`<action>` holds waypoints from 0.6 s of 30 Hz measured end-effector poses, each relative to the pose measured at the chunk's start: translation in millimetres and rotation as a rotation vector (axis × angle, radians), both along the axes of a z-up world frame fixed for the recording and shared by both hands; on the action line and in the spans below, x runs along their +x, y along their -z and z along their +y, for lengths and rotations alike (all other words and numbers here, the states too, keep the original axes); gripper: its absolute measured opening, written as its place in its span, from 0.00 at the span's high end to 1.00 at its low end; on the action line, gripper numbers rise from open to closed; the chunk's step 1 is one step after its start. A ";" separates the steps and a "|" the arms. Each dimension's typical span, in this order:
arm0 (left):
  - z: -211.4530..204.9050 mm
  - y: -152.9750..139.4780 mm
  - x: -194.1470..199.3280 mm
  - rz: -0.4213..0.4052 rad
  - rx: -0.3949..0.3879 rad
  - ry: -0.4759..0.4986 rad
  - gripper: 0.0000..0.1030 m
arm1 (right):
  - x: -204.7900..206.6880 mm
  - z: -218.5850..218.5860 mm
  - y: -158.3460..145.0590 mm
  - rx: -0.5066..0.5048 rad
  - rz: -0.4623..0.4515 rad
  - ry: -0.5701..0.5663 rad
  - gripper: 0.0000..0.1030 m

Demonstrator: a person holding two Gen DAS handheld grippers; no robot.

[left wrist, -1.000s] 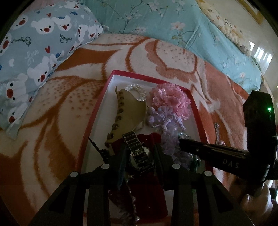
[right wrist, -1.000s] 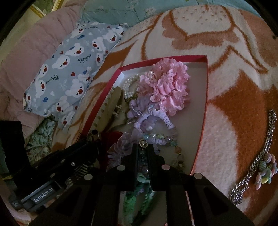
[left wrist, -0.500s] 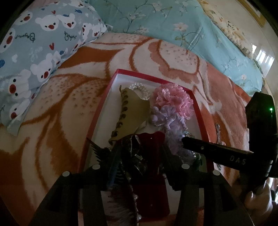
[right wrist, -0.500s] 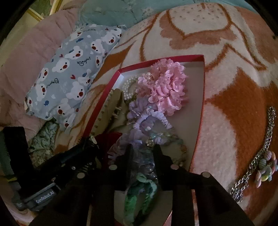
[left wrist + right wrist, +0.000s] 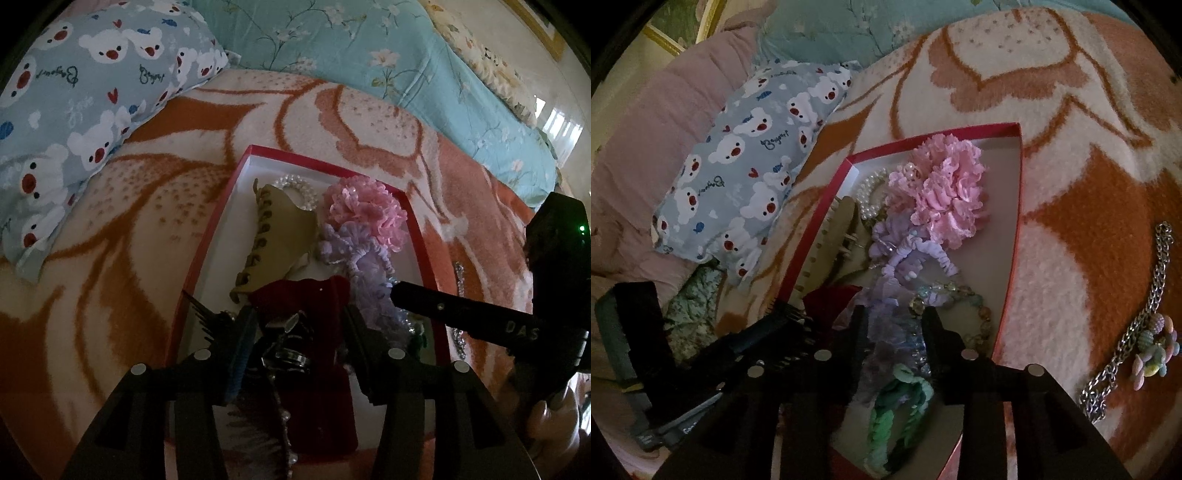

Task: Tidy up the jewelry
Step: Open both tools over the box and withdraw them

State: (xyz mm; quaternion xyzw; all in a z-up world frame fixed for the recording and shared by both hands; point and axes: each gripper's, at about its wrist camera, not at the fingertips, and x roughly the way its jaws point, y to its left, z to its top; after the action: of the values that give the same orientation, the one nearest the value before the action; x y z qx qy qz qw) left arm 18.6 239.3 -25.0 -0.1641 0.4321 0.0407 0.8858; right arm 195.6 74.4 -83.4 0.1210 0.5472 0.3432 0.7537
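A red-rimmed white box (image 5: pixel 218 206) lies on the blanket, also in the right wrist view (image 5: pixel 1019 173). It holds a pink scrunchie (image 5: pixel 364 212), a lilac scrunchie (image 5: pixel 354 247), a pearl bracelet (image 5: pixel 295 182), a beige claw clip (image 5: pixel 275 236) and a dark red pouch (image 5: pixel 317 387). My left gripper (image 5: pixel 299 325) is open over the pouch, with a metal watch (image 5: pixel 288 347) lying loose between its fingers. My right gripper (image 5: pixel 892 321) is open above a beaded bracelet (image 5: pixel 945 290) and a green scrunchie (image 5: pixel 897 410).
A silver chain with pastel charms (image 5: pixel 1145 332) lies on the orange and white blanket (image 5: pixel 1089 229) to the right of the box. A bear-print pillow (image 5: pixel 74 96) and a teal floral pillow (image 5: pixel 369 55) lie at the back.
Both grippers have opened. The left one let go of the watch, which dropped onto the pouch. The right one let go of the beaded bracelet in the box.
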 end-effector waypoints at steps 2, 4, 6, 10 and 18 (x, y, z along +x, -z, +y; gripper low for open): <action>-0.8 -1.9 -1.4 -0.004 -0.005 0.002 0.51 | -0.4 -2.0 -3.4 0.009 -0.005 0.005 0.64; -1.2 -3.6 -3.3 -0.007 -0.010 0.003 0.47 | -0.4 -5.3 -7.1 0.021 -0.007 0.015 0.62; -1.3 -6.5 -7.0 -0.015 -0.017 0.001 0.42 | -1.0 -10.0 -10.9 0.040 -0.007 0.029 0.56; 2.5 -13.7 -15.1 -0.035 -0.055 -0.018 0.30 | -2.4 -20.6 -17.6 0.071 -0.009 0.062 0.42; 10.8 -27.8 -34.3 -0.068 -0.104 -0.067 0.23 | -6.4 -48.8 -27.0 0.128 0.001 0.137 0.30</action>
State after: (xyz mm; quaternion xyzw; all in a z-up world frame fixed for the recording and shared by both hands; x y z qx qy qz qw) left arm -15.7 250.1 2.8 -0.2257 0.3976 0.0421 0.8883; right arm 189.2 25.7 -56.3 0.2061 0.5149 0.3252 0.7659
